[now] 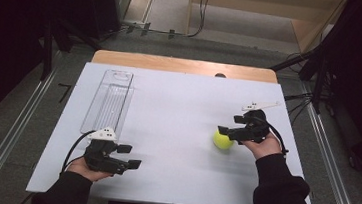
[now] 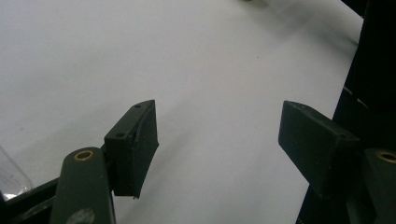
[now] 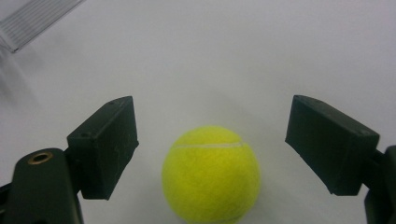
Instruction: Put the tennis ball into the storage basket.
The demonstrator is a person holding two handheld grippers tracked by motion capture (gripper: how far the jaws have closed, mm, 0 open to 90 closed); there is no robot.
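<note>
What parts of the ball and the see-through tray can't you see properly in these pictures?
- Tennis ball: its underside is cut off by the bottom edge of the right gripper view; in the high view the right gripper covers its right side.
- Clear tray: in the right gripper view the frame's top left corner cuts off most of it and it is blurred. Its near end is hidden behind the left gripper in the high view.
</note>
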